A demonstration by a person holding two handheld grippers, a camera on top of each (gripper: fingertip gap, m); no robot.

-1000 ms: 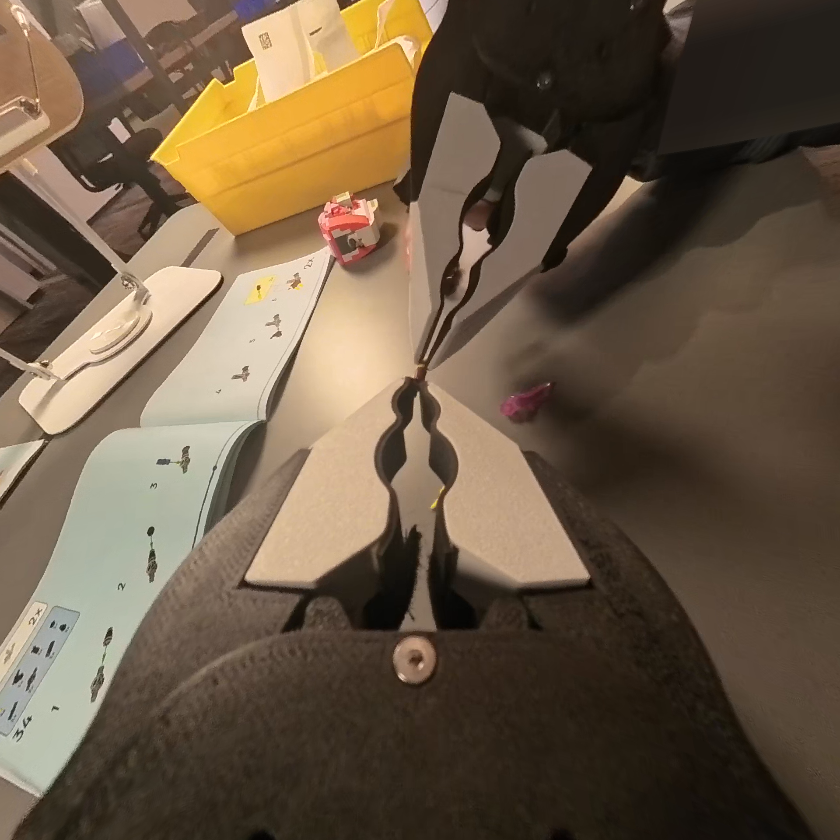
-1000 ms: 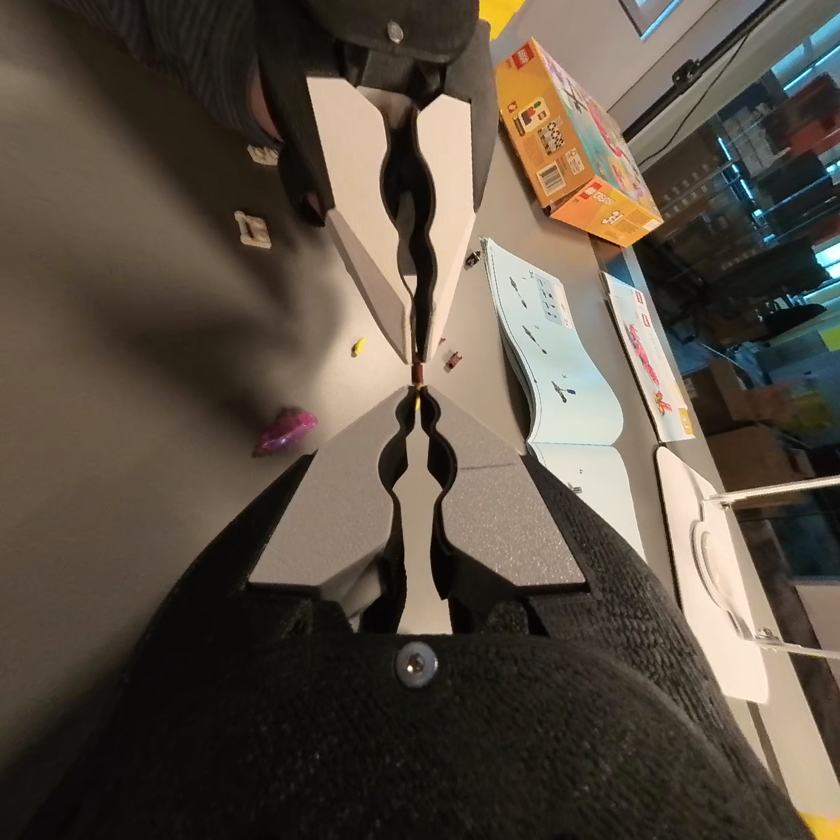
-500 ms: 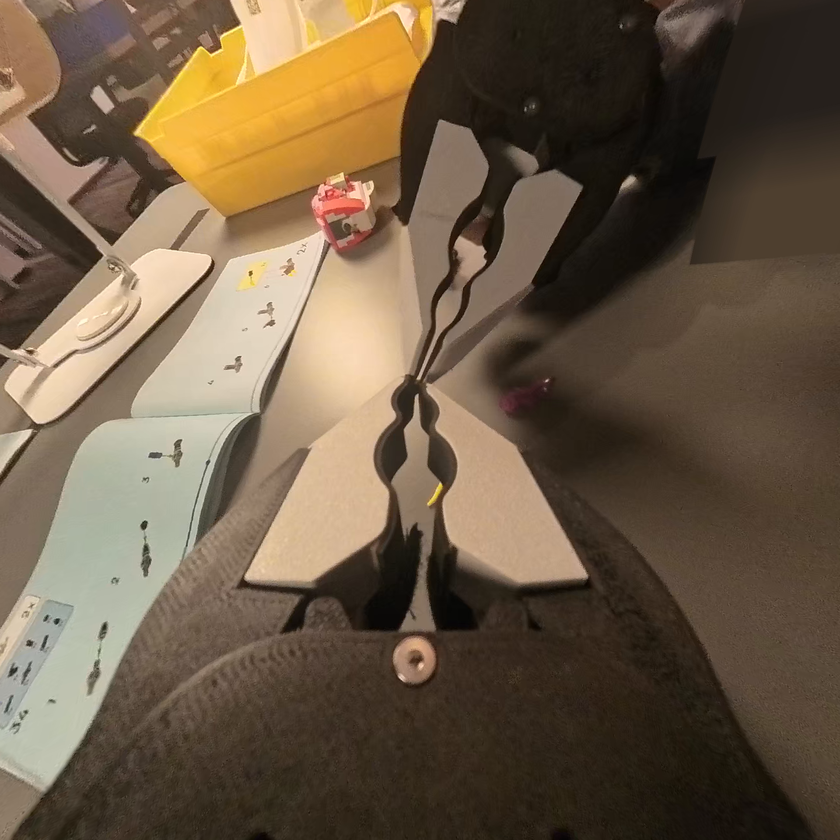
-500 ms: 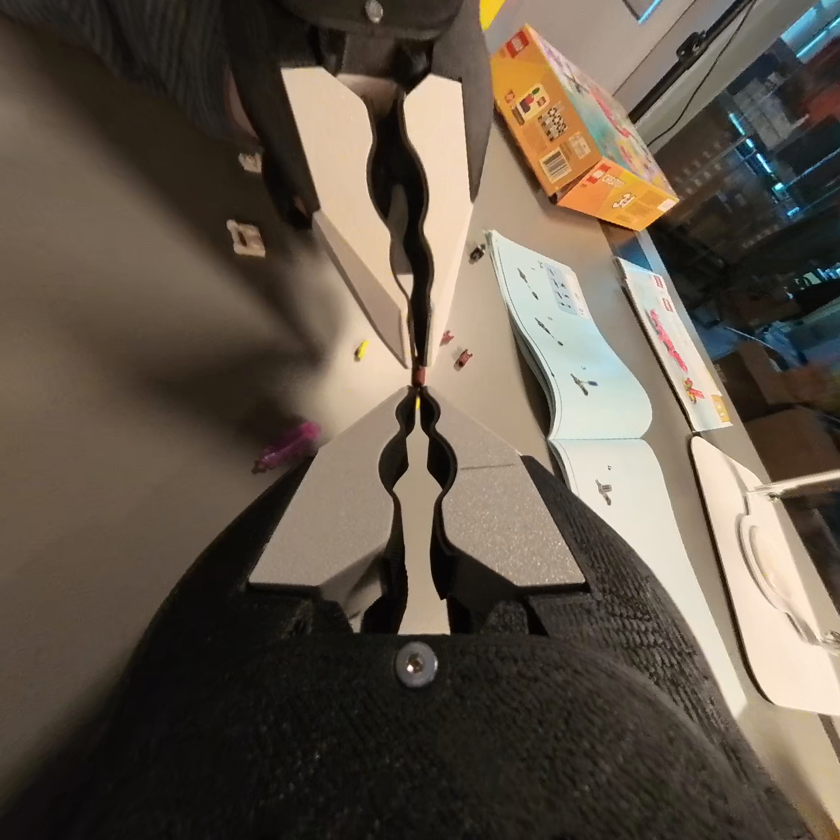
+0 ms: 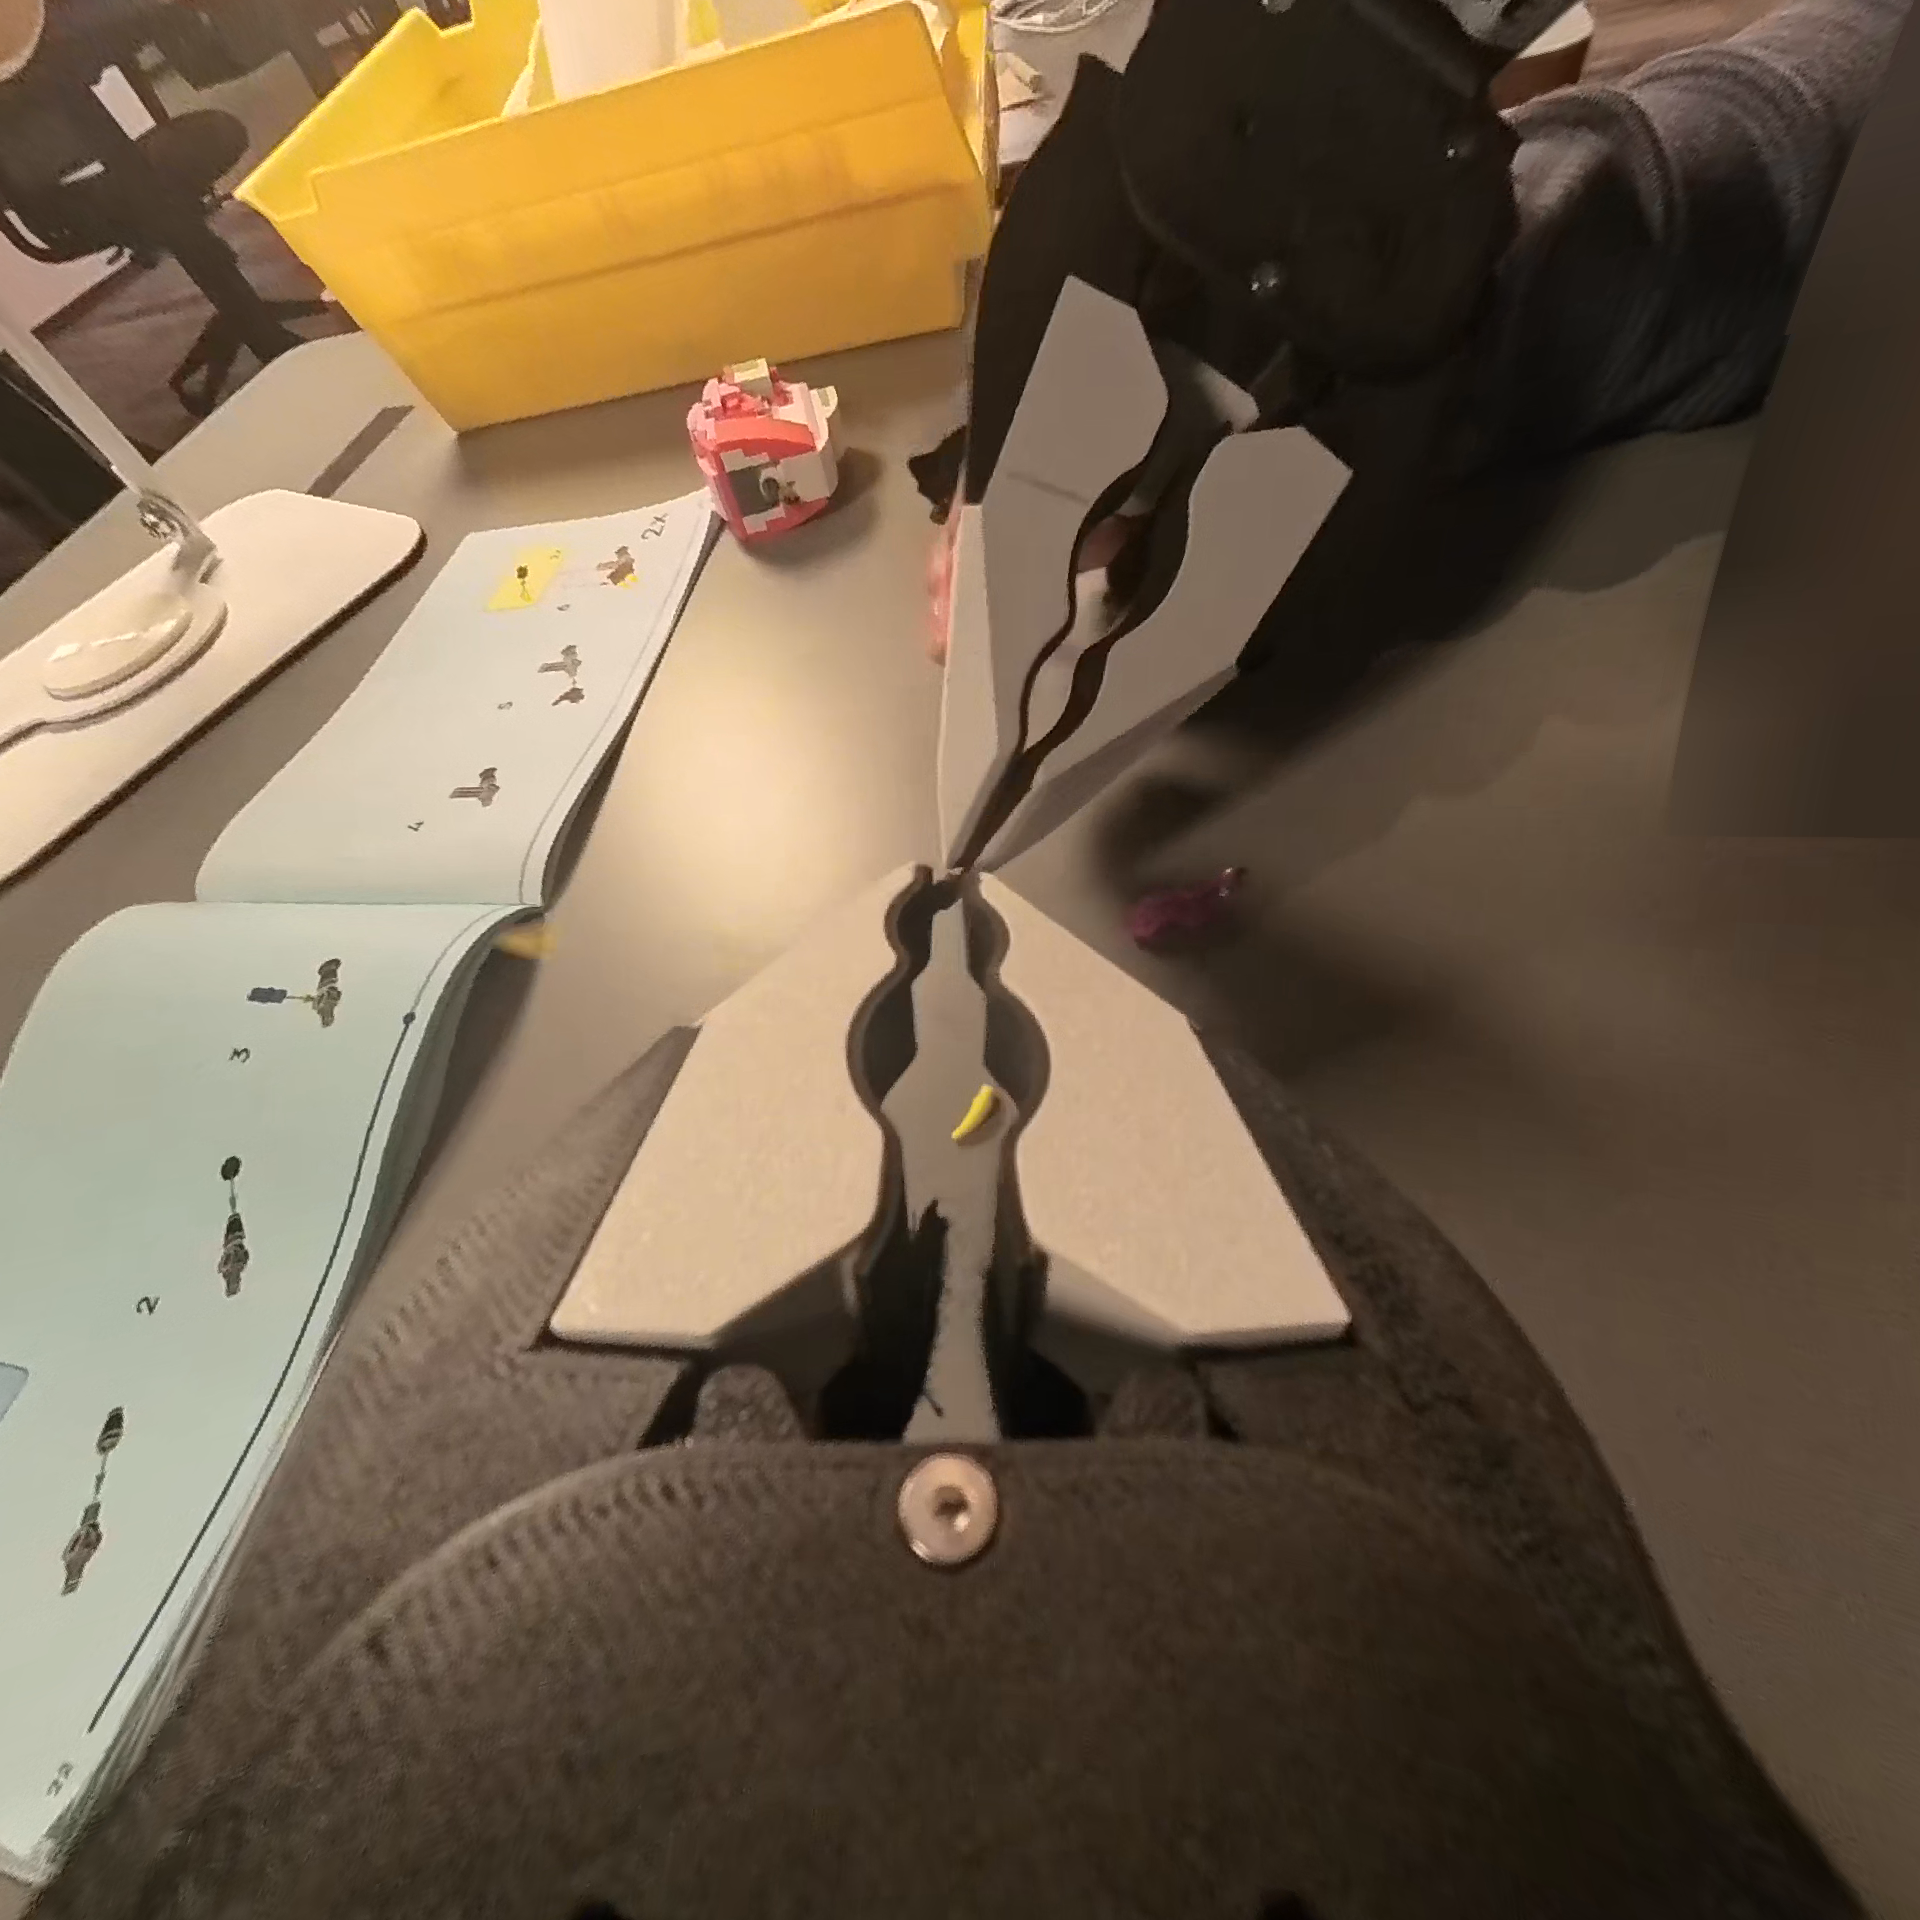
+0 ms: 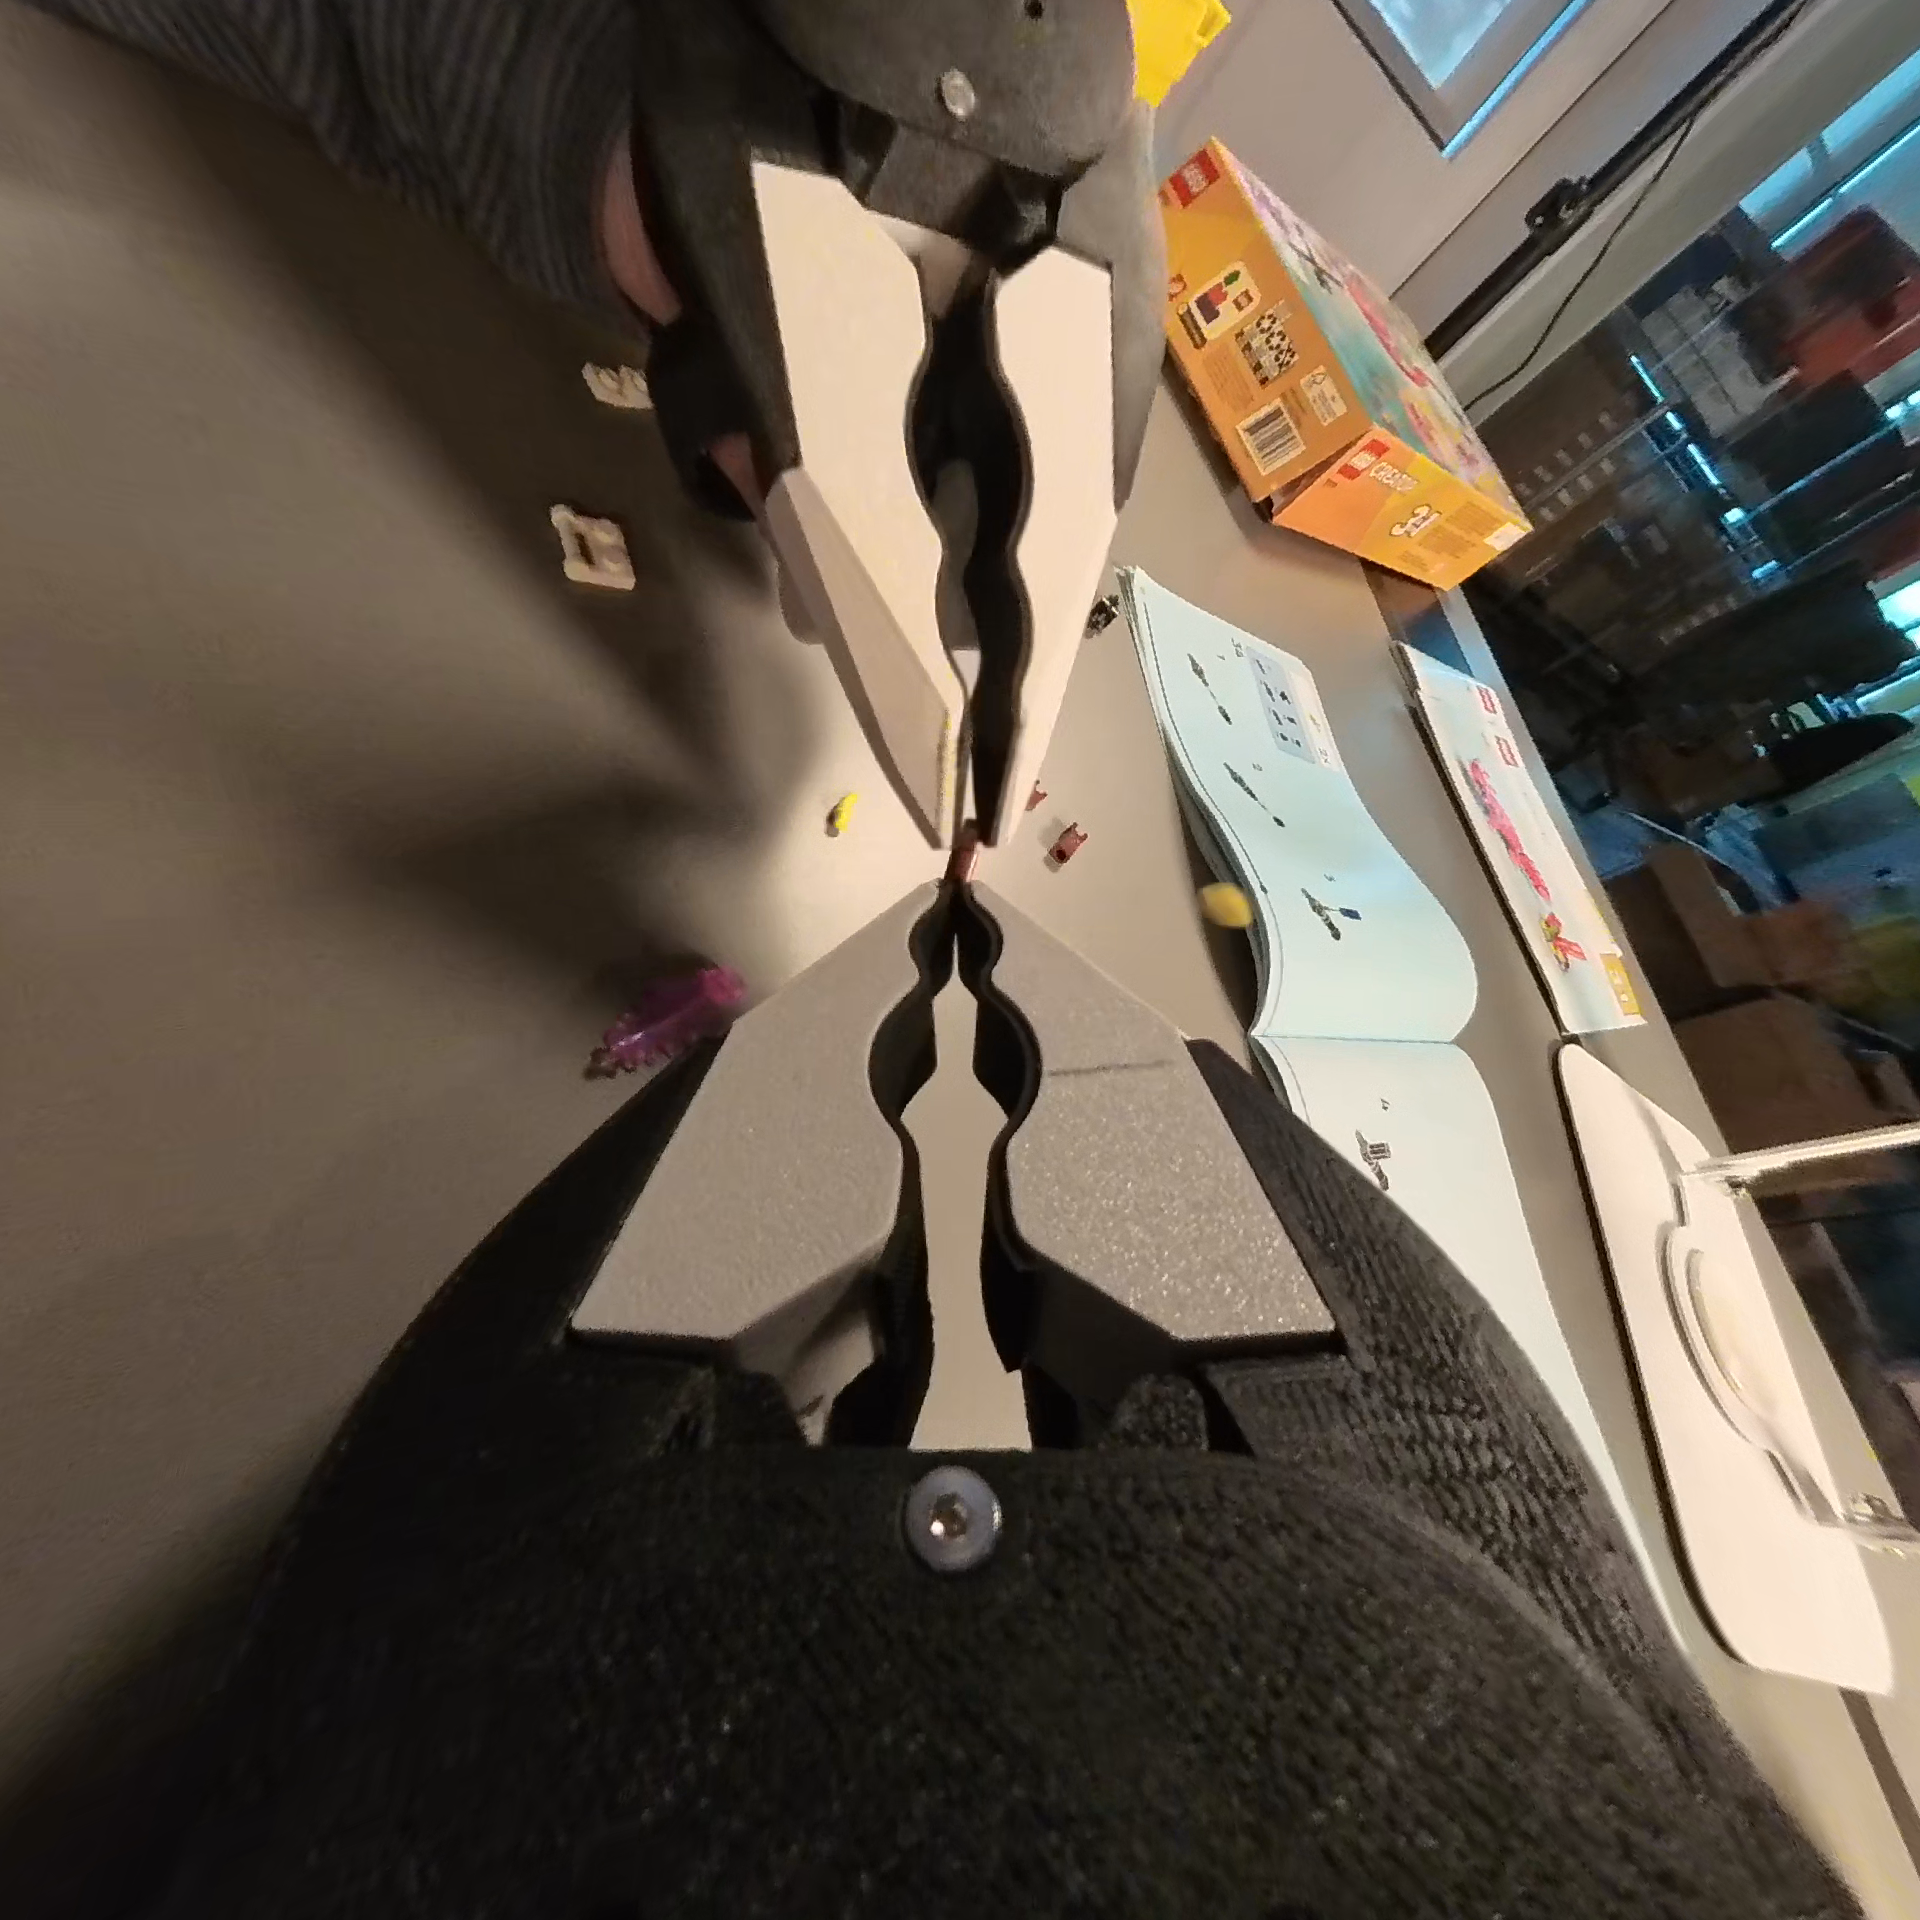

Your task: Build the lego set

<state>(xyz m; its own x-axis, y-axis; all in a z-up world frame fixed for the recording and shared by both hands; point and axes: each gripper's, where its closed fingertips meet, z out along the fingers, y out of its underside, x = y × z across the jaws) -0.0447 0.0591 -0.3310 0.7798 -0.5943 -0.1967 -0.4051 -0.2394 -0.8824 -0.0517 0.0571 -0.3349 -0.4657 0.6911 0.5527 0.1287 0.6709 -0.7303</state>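
You work in office-like workspace, at grey desk (image 5: 790,727). Behind it, black swivel chair (image 5: 156,177) on carpet. Yellow storage bin (image 5: 644,229), open instruction booklet (image 5: 260,1091), boxed brick set (image 6: 1330,384), white lamp base (image 5: 156,613) on desk. Glass partition (image 6: 1714,436) to one side, stacked storage shelves beyond.

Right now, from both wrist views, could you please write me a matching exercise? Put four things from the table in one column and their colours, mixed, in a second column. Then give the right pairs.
Things:
1. storage bin
2. small brick model
3. spiky loose piece
4. cardboard box

Colours:
a. purple
b. mostly orange
c. yellow
d. red and pink

Pairs: 1-c, 2-d, 3-a, 4-b
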